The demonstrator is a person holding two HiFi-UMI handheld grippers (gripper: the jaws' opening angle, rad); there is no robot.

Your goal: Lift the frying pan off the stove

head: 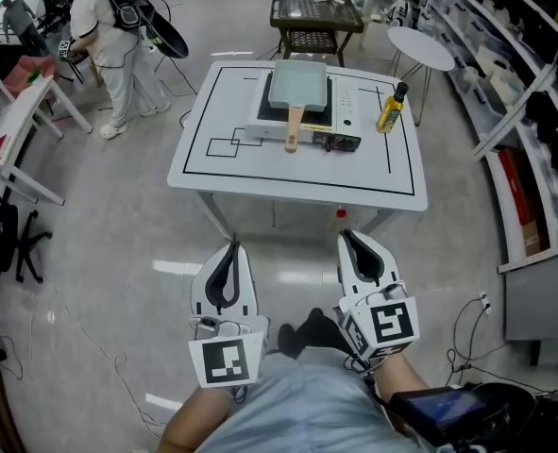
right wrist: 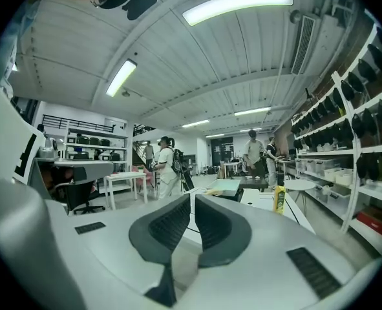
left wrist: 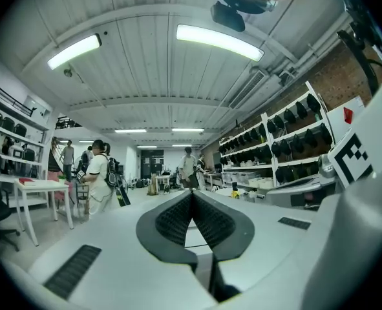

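Note:
A pale rectangular frying pan (head: 297,91) with a wooden handle (head: 293,128) rests on a white portable stove (head: 328,119) at the far side of the white table (head: 260,173). Both grippers hang over the floor on my side of the table, well short of the pan. My left gripper (head: 233,245) is shut and holds nothing; its pads meet in the left gripper view (left wrist: 192,192). The right gripper (head: 346,235) is shut too, with nothing between its jaws (right wrist: 192,196). In the right gripper view the pan (right wrist: 224,186) shows far ahead.
A yellow bottle (head: 391,108) stands on the table right of the stove. A person in white (head: 118,45) stands at the back left. A round white side table (head: 420,47) and a dark table (head: 316,12) stand behind; shelves (head: 505,55) line the right.

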